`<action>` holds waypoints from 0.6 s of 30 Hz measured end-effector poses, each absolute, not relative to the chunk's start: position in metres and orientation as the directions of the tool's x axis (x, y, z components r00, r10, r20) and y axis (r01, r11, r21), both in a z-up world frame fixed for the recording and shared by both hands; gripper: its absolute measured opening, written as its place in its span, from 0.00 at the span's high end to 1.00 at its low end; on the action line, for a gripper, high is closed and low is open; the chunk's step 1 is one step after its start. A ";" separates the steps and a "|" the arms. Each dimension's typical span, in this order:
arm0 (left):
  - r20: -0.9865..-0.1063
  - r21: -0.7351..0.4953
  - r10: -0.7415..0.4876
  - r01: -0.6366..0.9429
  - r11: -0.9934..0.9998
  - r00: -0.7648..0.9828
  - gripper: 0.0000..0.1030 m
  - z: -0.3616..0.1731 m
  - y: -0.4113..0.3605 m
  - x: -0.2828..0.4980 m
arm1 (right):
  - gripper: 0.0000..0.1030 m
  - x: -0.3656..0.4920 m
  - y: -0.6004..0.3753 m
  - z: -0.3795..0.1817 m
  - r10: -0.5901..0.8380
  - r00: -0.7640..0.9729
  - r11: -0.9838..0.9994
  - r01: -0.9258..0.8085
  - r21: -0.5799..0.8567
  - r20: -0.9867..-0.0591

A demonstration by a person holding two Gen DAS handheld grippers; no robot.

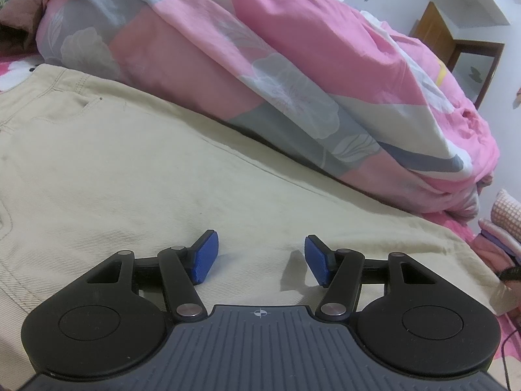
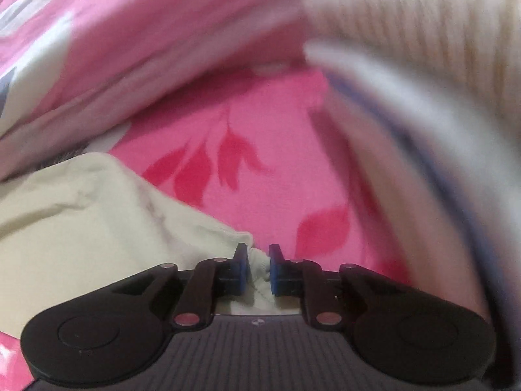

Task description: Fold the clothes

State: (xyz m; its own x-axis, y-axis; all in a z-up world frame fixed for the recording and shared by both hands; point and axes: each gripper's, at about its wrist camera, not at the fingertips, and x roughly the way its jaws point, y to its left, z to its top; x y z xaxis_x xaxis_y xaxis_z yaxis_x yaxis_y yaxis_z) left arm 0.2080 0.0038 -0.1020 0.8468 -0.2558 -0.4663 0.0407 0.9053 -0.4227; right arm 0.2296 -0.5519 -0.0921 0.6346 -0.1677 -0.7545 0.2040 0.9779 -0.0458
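Beige trousers (image 1: 136, 169) lie under my left claw (image 1: 259, 260), jaws wide; my right claw (image 2: 259, 268) pinches their hem beside the quilt (image 1: 260, 65). Probably mid-fold: carry it across.

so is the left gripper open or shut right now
Open: the left gripper has its blue pads set wide apart, empty, over the beige twill trousers.

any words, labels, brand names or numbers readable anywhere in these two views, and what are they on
No readable text in either view.
Left gripper body: only a small white crosshair mark, no letters.
Right gripper body: the same kind of mark, blurred.
Beige cotton trousers: no label or tag in view.
Pink floral quilt and pink leaf-print bedsheet: patterns only.
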 end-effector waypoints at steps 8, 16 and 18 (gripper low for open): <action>-0.466 -0.422 -0.256 0.041 0.906 0.847 0.43 -0.102 0.004 0.208 | 0.88 0.254 -0.527 -0.067 -0.374 0.726 0.917 0.197 -0.347 -0.577; -0.466 -0.423 -0.256 0.042 0.905 0.847 0.43 -0.101 0.004 0.208 | 0.85 0.285 -0.547 -0.126 -0.419 0.626 0.900 0.195 -0.389 -0.658; -0.465 -0.423 -0.257 0.042 0.905 0.847 0.43 -0.101 0.004 0.208 | 0.75 0.283 -0.554 -0.123 -0.451 0.626 0.888 0.247 -0.387 -0.636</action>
State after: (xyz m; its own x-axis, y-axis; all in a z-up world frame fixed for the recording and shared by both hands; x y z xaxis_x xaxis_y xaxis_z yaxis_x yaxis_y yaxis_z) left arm 0.2078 0.0042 -0.1013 0.8470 -0.2569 -0.4655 0.0417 0.9049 -0.4235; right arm 0.2825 -0.5544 -0.1232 0.6260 -0.4510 -0.6362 0.2467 0.8884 -0.3871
